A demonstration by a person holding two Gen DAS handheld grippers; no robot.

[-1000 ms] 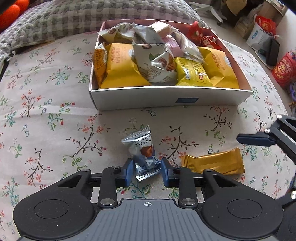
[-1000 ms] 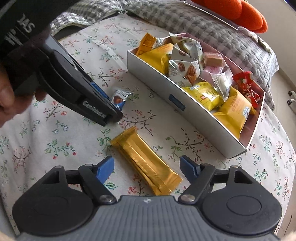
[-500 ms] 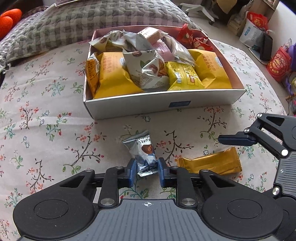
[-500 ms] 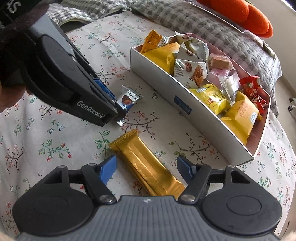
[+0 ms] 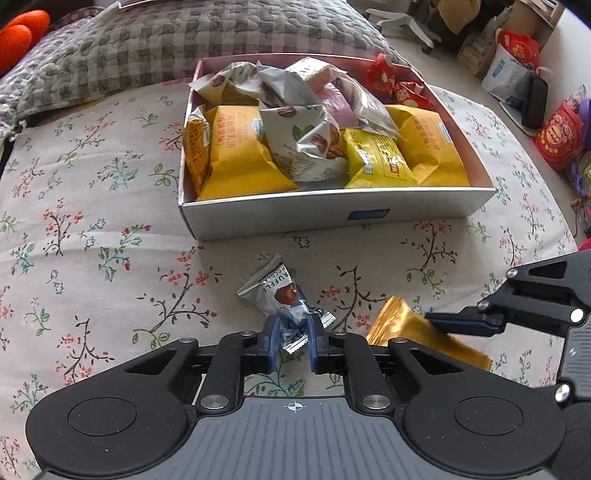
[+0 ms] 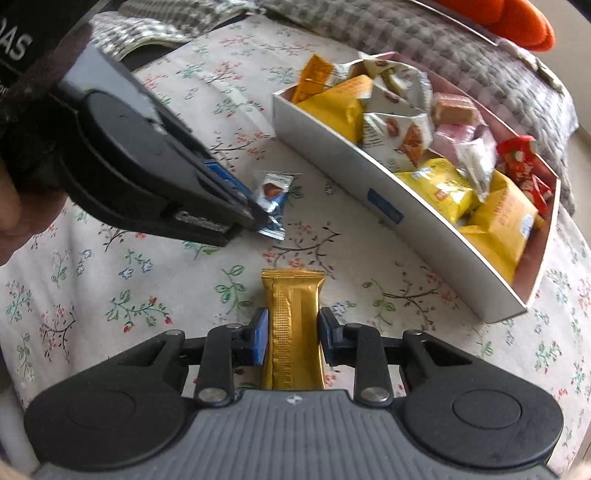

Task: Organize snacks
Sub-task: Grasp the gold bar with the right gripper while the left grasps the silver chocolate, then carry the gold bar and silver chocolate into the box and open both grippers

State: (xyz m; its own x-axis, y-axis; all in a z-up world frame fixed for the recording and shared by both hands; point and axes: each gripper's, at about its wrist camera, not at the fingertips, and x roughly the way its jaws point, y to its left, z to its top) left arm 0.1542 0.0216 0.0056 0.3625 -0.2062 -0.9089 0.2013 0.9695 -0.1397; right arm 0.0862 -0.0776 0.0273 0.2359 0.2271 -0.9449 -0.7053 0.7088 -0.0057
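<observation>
A white snack box [image 5: 280, 216] filled with yellow, white and red packets stands on the floral cloth; it also shows in the right wrist view [image 6: 332, 147]. My left gripper [image 5: 292, 341] is shut on the tail of a silver-blue truffle chocolate packet [image 5: 280, 293], held just in front of the box; the packet also shows in the right wrist view [image 6: 273, 192]. My right gripper [image 6: 293, 338] is shut on a gold wrapped bar [image 6: 293, 317], which points forward between its fingers. The bar also shows in the left wrist view [image 5: 402, 326], at the right gripper's fingertip.
A grey checked quilt [image 5: 147, 44] lies behind the box, with an orange plush [image 5: 18, 33] at the far left. Red bags and clutter [image 5: 557, 129] sit on the floor to the right. The floral cloth [image 5: 92, 221] spreads left of the box.
My right gripper has closed on the gold bar and turned it in line with its fingers. My left gripper has tightened on the truffle packet and lifted it a little.
</observation>
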